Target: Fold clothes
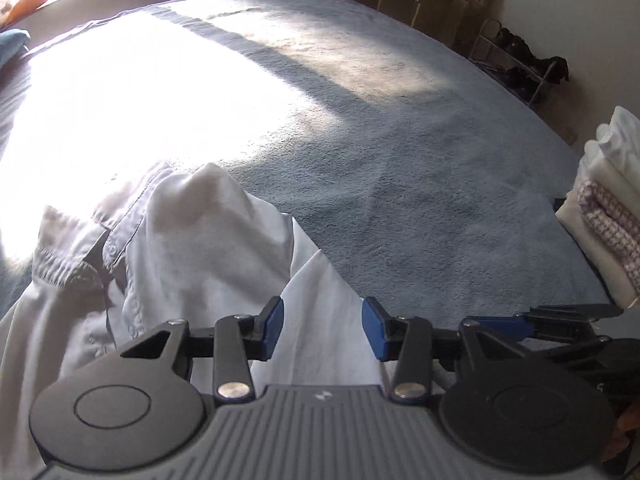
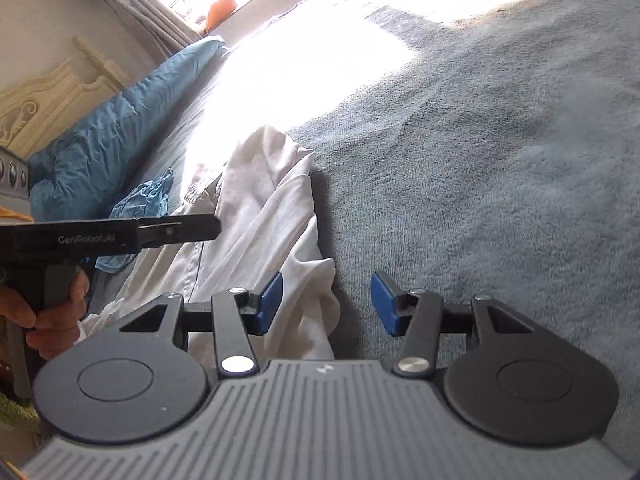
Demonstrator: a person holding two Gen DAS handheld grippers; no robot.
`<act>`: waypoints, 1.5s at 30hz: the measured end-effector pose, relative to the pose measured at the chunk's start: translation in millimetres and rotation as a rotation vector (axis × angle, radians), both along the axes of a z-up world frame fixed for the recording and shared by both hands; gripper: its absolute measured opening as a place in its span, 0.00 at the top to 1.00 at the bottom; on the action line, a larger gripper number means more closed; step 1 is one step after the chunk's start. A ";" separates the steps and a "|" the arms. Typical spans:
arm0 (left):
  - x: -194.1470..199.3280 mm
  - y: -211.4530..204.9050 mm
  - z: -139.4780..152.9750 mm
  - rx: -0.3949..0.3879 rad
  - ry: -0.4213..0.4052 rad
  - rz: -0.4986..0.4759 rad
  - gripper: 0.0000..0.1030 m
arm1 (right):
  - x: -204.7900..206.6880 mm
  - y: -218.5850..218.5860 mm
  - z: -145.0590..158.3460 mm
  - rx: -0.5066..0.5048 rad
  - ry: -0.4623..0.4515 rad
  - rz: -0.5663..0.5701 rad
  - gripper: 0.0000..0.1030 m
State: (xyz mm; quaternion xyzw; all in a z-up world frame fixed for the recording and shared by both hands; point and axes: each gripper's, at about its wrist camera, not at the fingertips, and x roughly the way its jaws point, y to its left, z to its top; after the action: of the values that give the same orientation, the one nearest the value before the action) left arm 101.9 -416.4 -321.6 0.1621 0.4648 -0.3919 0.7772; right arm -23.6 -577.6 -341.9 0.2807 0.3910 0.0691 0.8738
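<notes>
Hidden: the sun burns out a large patch of the bed [image 1: 400,128], so I cannot see the cover there; the far edge of the shirt [image 1: 168,248] melts into this glare.
Cut off: my own gripper bodies cover the near part of the shirt in both views; the folded pile [image 1: 604,216] is cut by the right border of the left view.
Hard to make out: a blue crumpled cloth [image 2: 144,204] beside the shirt, I cannot say what garment it is.
Shirt: white, crumpled, lying on the grey-blue bed, collar and button strip visible.
Left gripper [image 1: 322,330]: jaws apart, over the flat white cloth; nothing is clamped.
Right gripper [image 2: 327,305]: jaws apart, over the shirt's right edge; the left pad is over the cloth, the right pad over bare bed; nothing is clamped.
Hand [image 2: 48,312]: it holds the handle of my left gripper, at the left of the right view.
Writing: "GenRobot.AI" on the left gripper's side, a little blurred.
Pillow [image 2: 120,120]: blue, along the headboard.
</notes>
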 end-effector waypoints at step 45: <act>109.9 82.0 -89.8 -0.660 0.647 0.597 0.98 | 37.9 -5.2 -41.1 0.071 -0.050 0.225 0.93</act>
State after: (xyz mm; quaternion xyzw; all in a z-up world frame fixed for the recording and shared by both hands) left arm 211.7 -334.4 -411.4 -0.3580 0.5583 -0.3091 0.6816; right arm 14.3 -582.9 -383.1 0.2640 0.3956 0.1875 0.8594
